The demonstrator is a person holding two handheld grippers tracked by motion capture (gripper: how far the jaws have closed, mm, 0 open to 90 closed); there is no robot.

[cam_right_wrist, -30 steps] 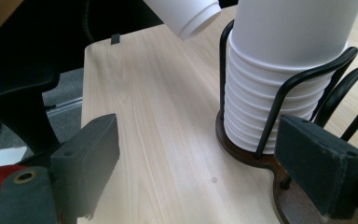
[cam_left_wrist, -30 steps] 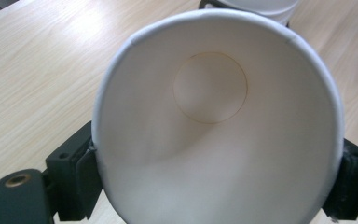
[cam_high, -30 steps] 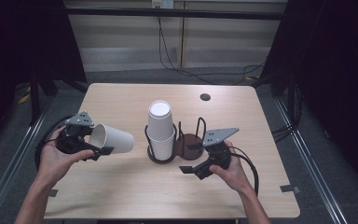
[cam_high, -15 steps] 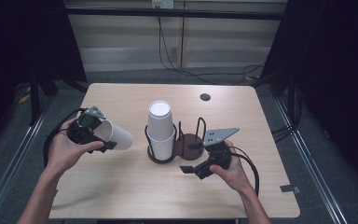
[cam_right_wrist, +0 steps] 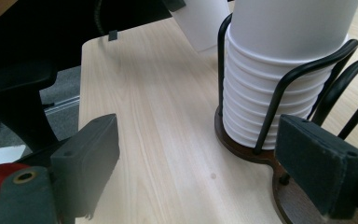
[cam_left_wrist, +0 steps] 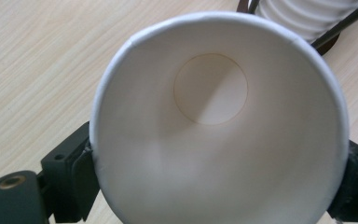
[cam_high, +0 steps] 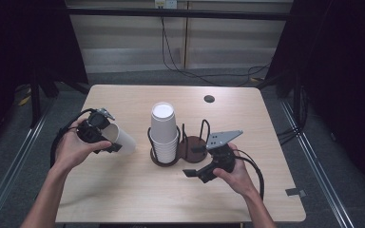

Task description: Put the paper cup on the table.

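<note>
A white paper cup [cam_high: 122,138] is held sideways at the table's left, with my left gripper [cam_high: 105,138] shut on its rim; its bottom end points toward the cup stack. The left gripper view looks straight into that paper cup [cam_left_wrist: 216,116], its rim squeezed between the jaw pads [cam_left_wrist: 81,175]. A stack of white cups [cam_high: 164,133] stands upside down in a dark wire holder [cam_high: 185,148] at mid-table. My right gripper [cam_high: 195,161] stands open just right of the holder, low over the table, jaws wide apart. Through them I see the cup stack [cam_right_wrist: 279,79] and the holder's wooden base [cam_right_wrist: 265,158].
The holder's second wire bay [cam_high: 203,134] stands empty beside the stack. A small dark round hole [cam_high: 209,99] sits near the table's far edge. Black cables trail from both grippers. Bare wood [cam_high: 138,190] lies in front of the holder.
My left gripper has turned in the hand, tilting the cup's bottom end further down toward the table, and shifted slightly right. The right gripper has not moved.
</note>
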